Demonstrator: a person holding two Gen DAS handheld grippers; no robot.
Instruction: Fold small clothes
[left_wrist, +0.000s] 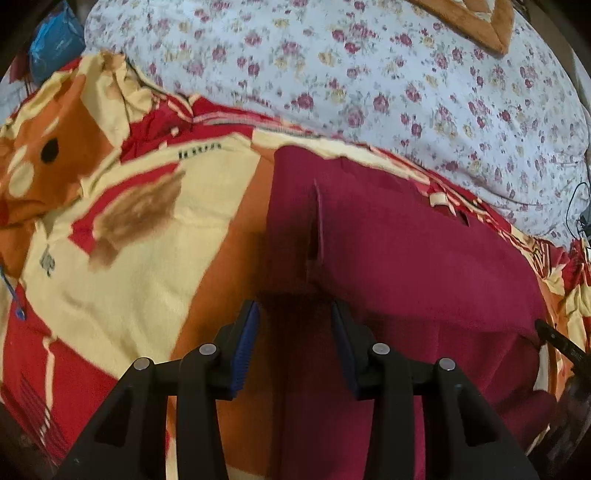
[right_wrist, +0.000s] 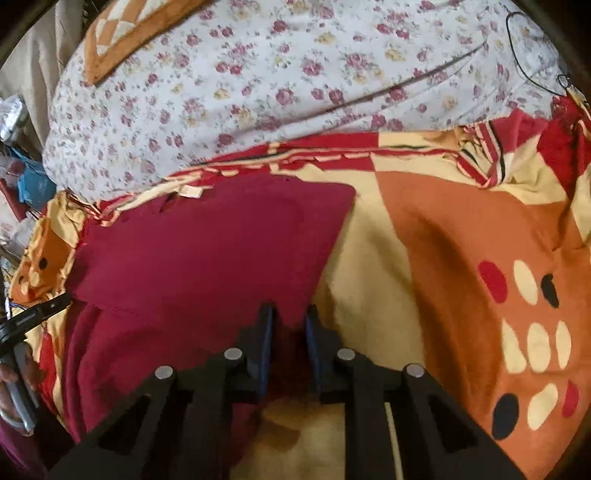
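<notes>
Left gripper (left_wrist: 295, 314) fingers wide, straddling near edge of maroon garment (left_wrist: 406, 251) — nothing pinched. Right gripper (right_wrist: 290, 314) fingers narrow, garment's near corner between pads; firm pinch or not, cannot tell.

Judgement: pinch both corners fully, lift level, carry toward 12 o'clock so edges meet.

Garment — soft knit, partly doubled, on patterned blanket (right_wrist: 461, 229); floral sheet (left_wrist: 369, 74) beyond at 12 o'clock.

The left gripper (left_wrist: 295, 314) hovers low over a dark red garment (left_wrist: 406, 251), its jaws apart. The garment lies on a red, cream and orange blanket (left_wrist: 147, 258), with a flowered sheet (left_wrist: 369, 74) beyond.
</notes>
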